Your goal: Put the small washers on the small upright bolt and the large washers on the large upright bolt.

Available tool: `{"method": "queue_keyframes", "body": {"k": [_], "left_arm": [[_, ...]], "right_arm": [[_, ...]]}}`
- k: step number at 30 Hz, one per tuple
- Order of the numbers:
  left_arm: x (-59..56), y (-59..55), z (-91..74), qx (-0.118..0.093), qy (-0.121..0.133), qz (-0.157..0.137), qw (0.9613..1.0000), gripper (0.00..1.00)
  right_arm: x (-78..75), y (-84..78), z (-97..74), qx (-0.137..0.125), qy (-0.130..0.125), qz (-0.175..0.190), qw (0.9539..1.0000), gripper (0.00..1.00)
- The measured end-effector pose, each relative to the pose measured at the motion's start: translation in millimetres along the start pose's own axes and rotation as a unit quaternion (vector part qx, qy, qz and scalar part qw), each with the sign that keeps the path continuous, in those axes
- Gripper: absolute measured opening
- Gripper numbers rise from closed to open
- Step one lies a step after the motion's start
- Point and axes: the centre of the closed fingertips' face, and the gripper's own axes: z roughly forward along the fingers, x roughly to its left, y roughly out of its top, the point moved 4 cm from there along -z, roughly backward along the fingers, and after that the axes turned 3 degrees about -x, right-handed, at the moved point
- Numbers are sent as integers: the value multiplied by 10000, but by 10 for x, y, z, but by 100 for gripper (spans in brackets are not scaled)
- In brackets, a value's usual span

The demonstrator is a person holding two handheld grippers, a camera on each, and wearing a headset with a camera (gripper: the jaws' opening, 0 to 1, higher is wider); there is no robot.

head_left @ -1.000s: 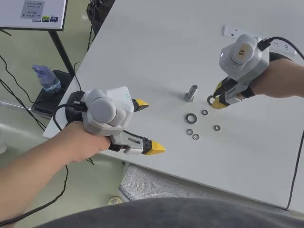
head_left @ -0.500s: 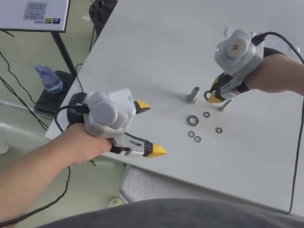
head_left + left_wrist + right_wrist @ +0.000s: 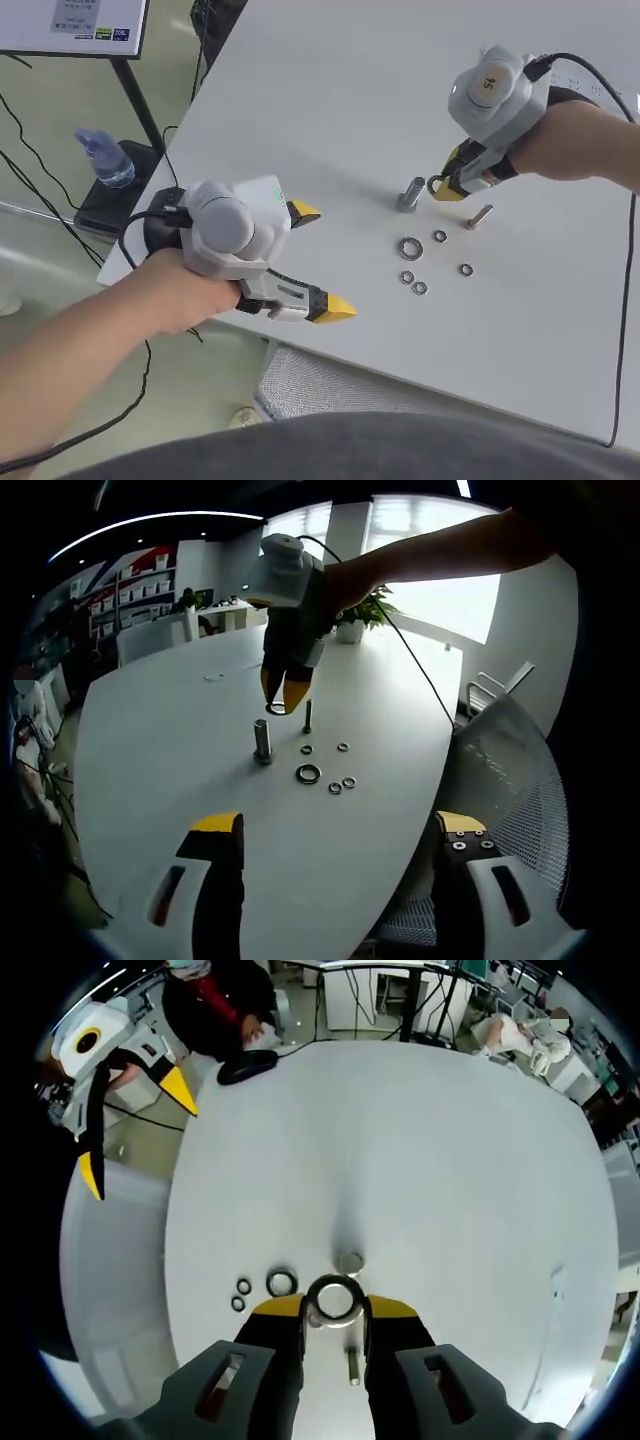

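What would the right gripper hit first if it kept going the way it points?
Most likely the large upright bolt, just beyond the washer that the right gripper holds; depth is unclear, so it could land on the table beside the bolt.

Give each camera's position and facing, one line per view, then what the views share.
Head view: overhead, facing down at the table; forearms, left gripper and right gripper show.
Left gripper view: low by the table edge, facing across to the large bolt; own open jaws.
Right gripper view: above the large bolt, facing down; own jaws pinching a large washer.
Shared: all three show the large bolt.
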Motion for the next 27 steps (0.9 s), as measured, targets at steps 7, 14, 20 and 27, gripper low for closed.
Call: {"method": "queue_keyframes", "body": {"k": [7, 14, 20, 27], "left_arm": [[46, -46, 36, 77, 112, 12, 9999, 84], [70, -86, 54, 163, 150, -2, 9998, 85], [121, -147, 63, 270, 256, -36, 9993, 86], [153, -131, 71, 211, 360, -113, 9991, 86]], "right_arm": [[-32, 78, 61, -18, -51, 1, 10000, 21], [-76, 128, 79, -13, -117, -13, 9999, 21], [-94, 153, 88, 1, -144, -28, 9999, 21], [-105, 171, 116, 40, -135, -60, 9999, 21]]}}
